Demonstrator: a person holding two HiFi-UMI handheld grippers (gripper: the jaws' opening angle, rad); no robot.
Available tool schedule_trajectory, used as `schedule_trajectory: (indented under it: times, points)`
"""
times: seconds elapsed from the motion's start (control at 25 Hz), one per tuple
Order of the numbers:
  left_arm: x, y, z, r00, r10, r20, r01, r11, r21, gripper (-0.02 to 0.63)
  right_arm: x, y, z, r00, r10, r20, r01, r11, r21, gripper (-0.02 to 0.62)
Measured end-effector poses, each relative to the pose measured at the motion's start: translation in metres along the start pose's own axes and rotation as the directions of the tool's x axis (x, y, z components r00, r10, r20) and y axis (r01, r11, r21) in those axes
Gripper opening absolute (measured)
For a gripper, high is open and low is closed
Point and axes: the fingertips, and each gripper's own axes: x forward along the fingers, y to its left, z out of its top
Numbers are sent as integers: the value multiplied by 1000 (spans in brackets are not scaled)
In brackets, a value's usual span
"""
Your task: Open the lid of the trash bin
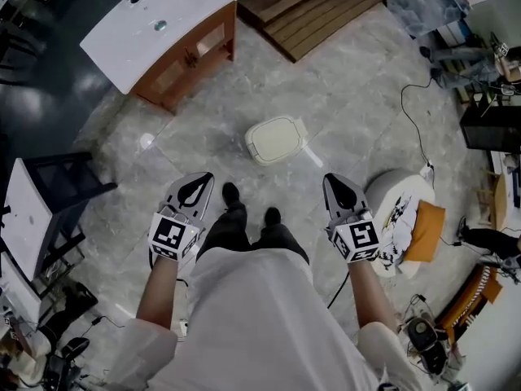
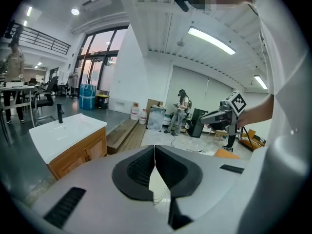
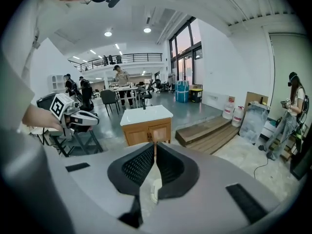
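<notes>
A small cream trash bin (image 1: 277, 139) stands on the marble floor ahead of the person's shoes, its lid down. Both grippers hang at waist height, well short of the bin and apart from it. My left gripper (image 1: 199, 181) is to the bin's lower left, its jaws shut with nothing between them. My right gripper (image 1: 333, 181) is to the lower right, also shut and empty. In the left gripper view the closed tips (image 2: 154, 147) point over a sliver of the bin (image 2: 157, 185). Below the right gripper's closed tips (image 3: 155, 145) a bit of the bin (image 3: 154, 189) shows.
A wooden vanity with a white sink top (image 1: 163, 31) stands at the far left. Wooden planks (image 1: 317, 6) lie behind the bin. A white round stool with an orange cushion (image 1: 404, 218) is at my right, a cable (image 1: 417, 125) trails past it, and a black frame (image 1: 57, 198) stands left.
</notes>
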Motion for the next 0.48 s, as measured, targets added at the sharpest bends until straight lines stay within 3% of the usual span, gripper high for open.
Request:
schedule_trajectory:
  times: [0.28,0.48]
  points:
    - [33,8,-31,993,-99,-62,100,995,1,18,25,9,-29,998,-15,-57,17,999,31,35]
    - [59,0,-56,982,-156,-105,155,988,-12,18,32,12,-59,996,-26,-86,35,993,109,35]
